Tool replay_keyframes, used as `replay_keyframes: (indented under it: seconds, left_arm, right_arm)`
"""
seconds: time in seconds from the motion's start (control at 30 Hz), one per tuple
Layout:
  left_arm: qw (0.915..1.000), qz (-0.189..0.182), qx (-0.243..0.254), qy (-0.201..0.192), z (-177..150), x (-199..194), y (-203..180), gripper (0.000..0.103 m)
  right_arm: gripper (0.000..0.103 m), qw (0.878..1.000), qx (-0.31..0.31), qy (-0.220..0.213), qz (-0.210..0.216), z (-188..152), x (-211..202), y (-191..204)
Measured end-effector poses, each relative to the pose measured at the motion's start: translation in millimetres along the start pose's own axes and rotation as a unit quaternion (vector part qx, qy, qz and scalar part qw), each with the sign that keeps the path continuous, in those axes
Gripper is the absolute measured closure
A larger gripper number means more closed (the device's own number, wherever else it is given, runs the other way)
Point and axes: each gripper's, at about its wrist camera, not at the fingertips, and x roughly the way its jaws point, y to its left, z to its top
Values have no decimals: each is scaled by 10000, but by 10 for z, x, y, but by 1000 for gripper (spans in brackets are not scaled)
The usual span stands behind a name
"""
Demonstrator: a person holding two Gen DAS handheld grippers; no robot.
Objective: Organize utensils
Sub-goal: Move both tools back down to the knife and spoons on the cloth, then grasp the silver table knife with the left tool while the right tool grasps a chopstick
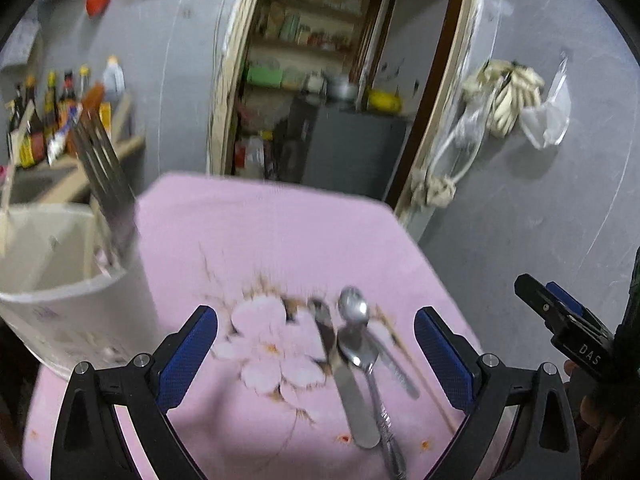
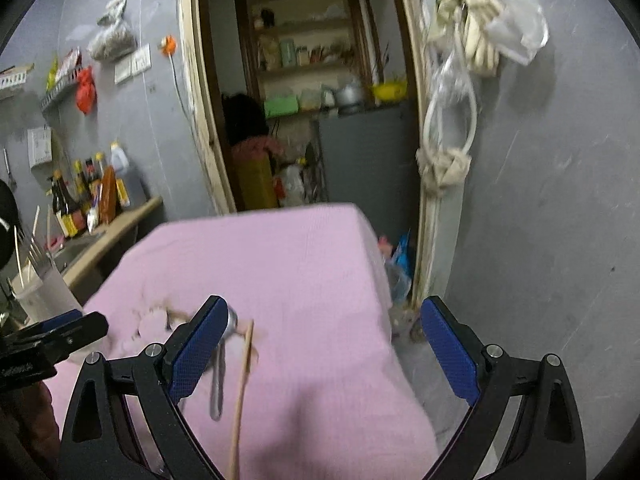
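both tongs gape wide and hold nothing: left gripper (image 1: pixel 316 354) hovers over the spoons (image 1: pixel 354 320) and knife (image 1: pixel 344 372) near the pink table's (image 1: pixel 260 232) front edge, right gripper (image 2: pixel 324 350) beside a chopstick (image 2: pixel 242 392); pick-up step, next descend, grip one, carry to the white holder (image 1: pixel 72 300) at the left edge

Black claw (image 1: pixel 316 354) frames, blue pads, silver screws.

1. We see a pink cloth (image 1: pixel 248 240) with a flower print (image 1: pixel 272 344) covering the table.
2. We note sauce bottles (image 2: pixel 86 196) standing on a wooden counter (image 2: pixel 120 224) off the table's left edge.
3. We see an open doorway (image 2: pixel 304 92) beyond the far edge, with shelves (image 2: pixel 304 52) inside.
4. We note a clear plastic bag (image 2: pixel 516 28) and a white rope (image 2: pixel 452 120) hanging on the grey wall (image 2: pixel 560 200).
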Motion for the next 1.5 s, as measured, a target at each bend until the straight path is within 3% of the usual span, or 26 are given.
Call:
replay_keyframes:
  seconds: [0.3,0.33,0.4,0.43,0.5,0.7,0.8,0.93,0.97,1.03,1.2,1.3,1.5]
  left_arm:
    - [9965,-121,-120,818,-161,517,67,42]
    - [9959,-152,-115,885,-177,558,58,47]
    - [9938,-255,-102,1078,-205,662,36,53]
    - [9927,-293,-108,1167,-217,706,30,56]
    - [9915,-314,-148,1253,-240,747,39,59]
    - [9916,-281,-278,1232,-259,712,93,63]
    - [9911,-304,-299,1263,-254,705,103,63]
    - [9904,-362,-304,1301,-222,733,122,63]
    - [9901,-384,-288,1317,-219,740,117,64]
    - [9882,-490,-267,1428,-219,782,101,76]
    - [9854,-512,-125,1616,-217,887,43,84]
    - [9813,-731,-307,1755,-193,969,56,85]
    - [9794,-753,-104,1870,-143,1049,-31,86]
  right_arm:
    - [11,9974,-115,656,257,-268,433,21]
    - [16,9963,-140,760,376,-295,483,43]
    - [36,9946,-187,872,526,-312,549,84]
    - [39,9918,-292,1042,673,-333,635,158]
    - [50,9889,-356,1181,824,-349,702,234]
    - [60,9786,-594,1586,1166,-393,940,463]
    - [69,9724,-767,1879,1148,-431,1061,570]
    - [80,9731,-909,1865,1005,-442,1068,625]
    - [84,9736,-906,1862,957,-441,1043,603]
    - [88,9748,-879,1847,887,-449,998,554]
    - [89,9756,-754,1869,872,-440,946,390]
    - [89,9748,-701,1901,930,-429,977,353]
    - [88,9734,-730,1990,873,-374,1077,402]
